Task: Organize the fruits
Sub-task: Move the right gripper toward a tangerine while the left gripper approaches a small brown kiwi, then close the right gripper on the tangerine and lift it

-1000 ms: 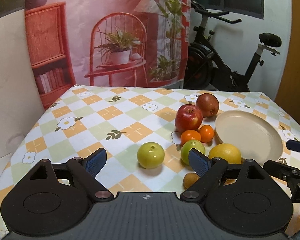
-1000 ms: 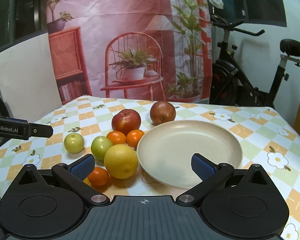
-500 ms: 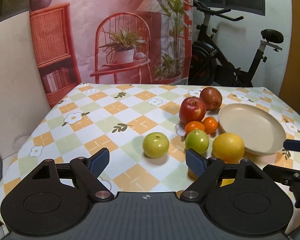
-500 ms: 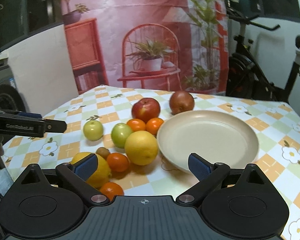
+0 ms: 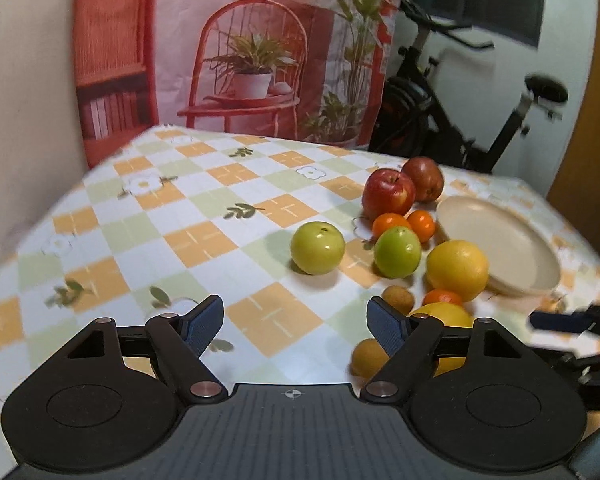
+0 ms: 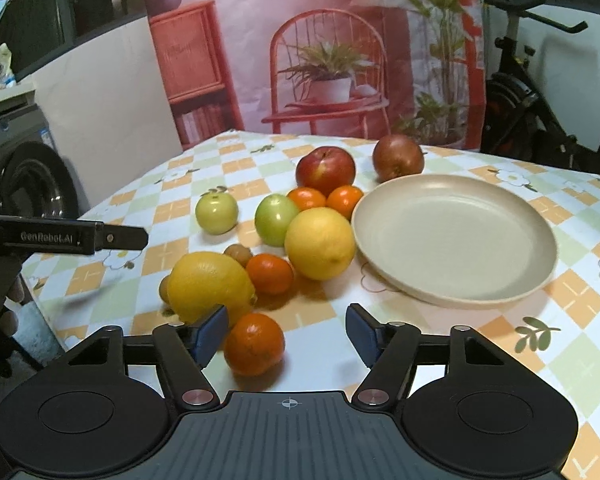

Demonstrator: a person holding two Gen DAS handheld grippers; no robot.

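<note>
A beige plate (image 6: 455,240) lies empty on the checked tablecloth, also in the left wrist view (image 5: 499,248). Left of it lie a red apple (image 6: 325,170), a dark red apple (image 6: 397,156), two green apples (image 6: 216,212) (image 6: 276,218), a yellow orange (image 6: 319,242), a lemon (image 6: 208,286), several tangerines and small brown fruits. My right gripper (image 6: 286,334) is open and empty, low over the near tangerine (image 6: 254,344). My left gripper (image 5: 298,324) is open and empty, short of the green apple (image 5: 317,247).
The table (image 5: 204,240) ends close to both grippers at the front. A printed backdrop (image 6: 319,48) hangs behind it, with an exercise bike (image 5: 479,120) at the back right. A white panel (image 6: 100,100) stands at the left.
Both grippers have pulled back toward the table's near edge and turned slightly. More front fruits now show: the lemon and near tangerines. No fruit has moved.
</note>
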